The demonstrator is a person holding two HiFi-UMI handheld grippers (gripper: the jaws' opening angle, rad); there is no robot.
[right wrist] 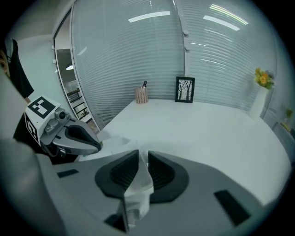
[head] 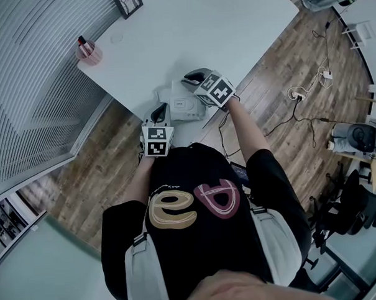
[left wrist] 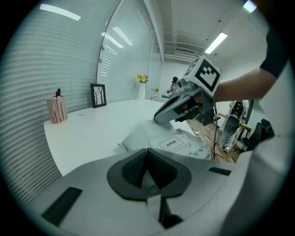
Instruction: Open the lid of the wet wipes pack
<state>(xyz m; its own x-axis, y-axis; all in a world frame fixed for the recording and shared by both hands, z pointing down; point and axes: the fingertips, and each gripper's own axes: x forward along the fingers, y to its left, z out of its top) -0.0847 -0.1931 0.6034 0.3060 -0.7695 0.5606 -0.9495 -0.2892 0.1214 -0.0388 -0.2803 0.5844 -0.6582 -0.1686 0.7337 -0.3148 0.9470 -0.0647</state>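
Note:
The white wet wipes pack (head: pixel 181 108) lies near the front edge of the white table (head: pixel 201 27). Its "OPEN" label (left wrist: pixel 170 144) lies flat on top. My left gripper (head: pixel 161 110) (left wrist: pixel 146 152) is shut on the pack's near edge, and a thin fold of film shows between its pads. My right gripper (head: pixel 188 78) (left wrist: pixel 159 118) hovers over the pack's far side. In the right gripper view its jaws (right wrist: pixel 143 155) stand slightly apart, with a crumpled, translucent white sheet (right wrist: pixel 137 193) hanging loose between them. The left gripper (right wrist: pixel 94 145) shows at that view's left, against the pack (right wrist: pixel 113 140).
A pink pen holder (head: pixel 89 52) (right wrist: pixel 141 95) and a small framed picture (head: pixel 128 3) (right wrist: pixel 185 89) stand at the table's far side. A vase of flowers (right wrist: pixel 260 92) stands further along. Cables (head: pixel 297 95) lie on the wooden floor to the right.

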